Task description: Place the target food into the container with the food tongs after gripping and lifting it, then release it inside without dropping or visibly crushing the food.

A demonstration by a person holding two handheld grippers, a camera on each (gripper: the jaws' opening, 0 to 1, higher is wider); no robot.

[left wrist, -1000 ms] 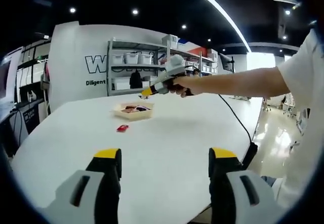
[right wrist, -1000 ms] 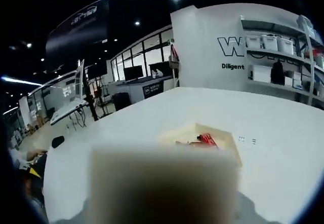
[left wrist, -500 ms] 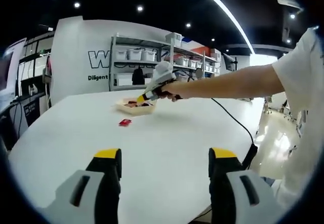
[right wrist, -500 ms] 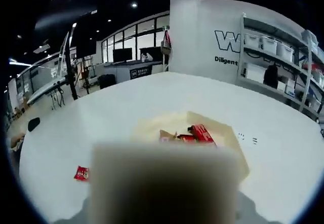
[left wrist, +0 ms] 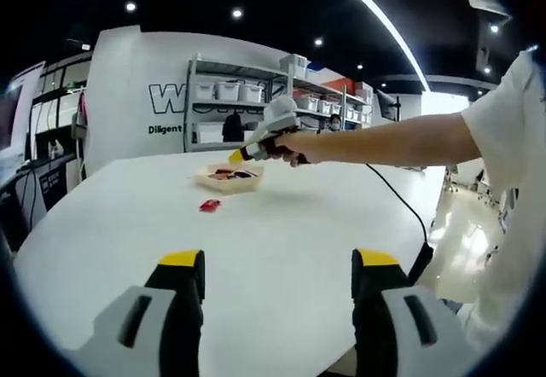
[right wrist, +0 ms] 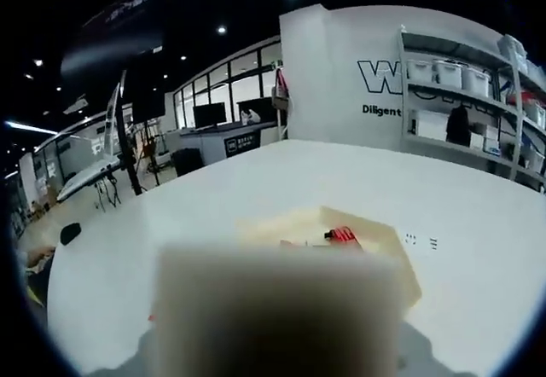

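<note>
Here our left fingers [left wrist: 182, 262] stand spread, grasping nothing, low over the white surface [left wrist: 281, 223]. Our right gripper [left wrist: 256, 144], held in a hand [left wrist: 290, 144], hangs just above the tray [left wrist: 229, 176]; whether its fingers are clenched we cannot tell, since a blurred block hides them in the right gripper view. Red packets [right wrist: 343, 234] lie in the tray. Another red packet [left wrist: 209, 205] rests on the surface near the tray. Shelves [left wrist: 247, 104] stand behind.

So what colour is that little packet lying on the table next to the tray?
Red. The small packet shows best in the left gripper view.
</note>
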